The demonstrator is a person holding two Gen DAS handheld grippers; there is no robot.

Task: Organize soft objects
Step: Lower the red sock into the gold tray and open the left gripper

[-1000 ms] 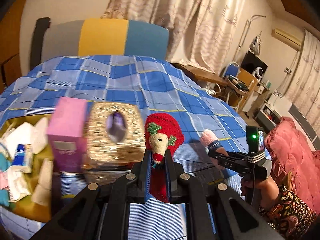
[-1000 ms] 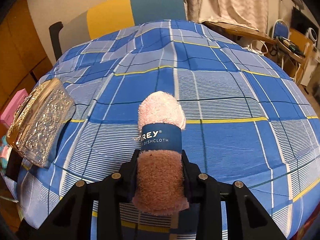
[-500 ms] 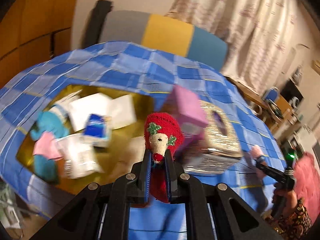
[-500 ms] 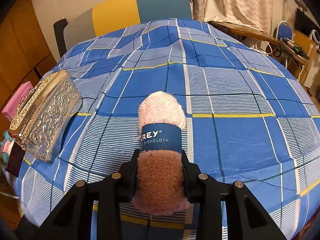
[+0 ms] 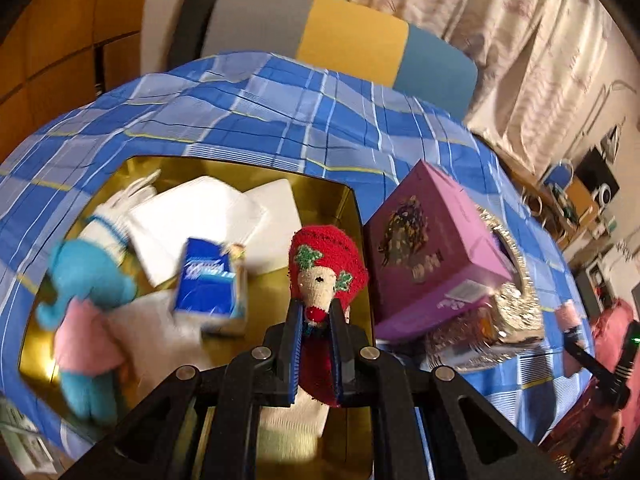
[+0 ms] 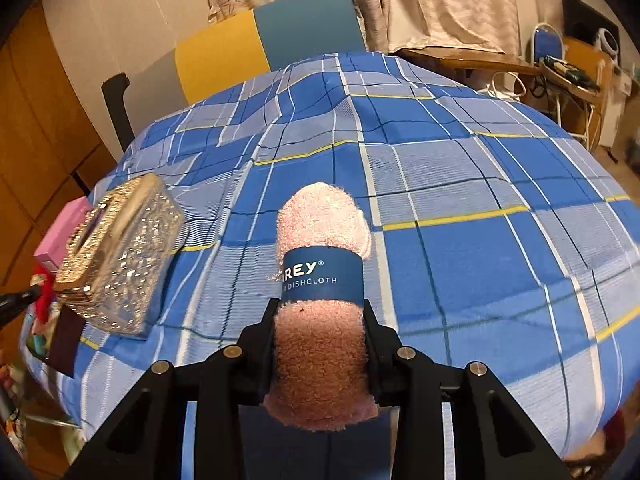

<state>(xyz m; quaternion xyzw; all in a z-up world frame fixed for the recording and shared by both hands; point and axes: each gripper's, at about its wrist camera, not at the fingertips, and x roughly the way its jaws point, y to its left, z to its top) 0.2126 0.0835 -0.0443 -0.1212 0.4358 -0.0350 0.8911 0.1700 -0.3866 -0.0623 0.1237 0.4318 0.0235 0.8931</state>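
Left hand-held gripper [image 5: 314, 316] is clamped on the red sock [image 5: 328, 268] above the gold bin [image 5: 352, 216], which already holds soft items. Right hand-held gripper [image 6: 320, 316], clamped on the pink dishcloth [image 6: 322, 312], waits over the tabletop [image 6: 480, 260]. Both items remain undeposited.

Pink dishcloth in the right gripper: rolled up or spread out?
Rolled up. The pink dishcloth forms a tight cylinder bound by a dark blue paper band, clamped between the right gripper fingers above the plaid tablecloth.

Home: curtains [image 6: 448, 0], plaid tablecloth [image 6: 460, 168]
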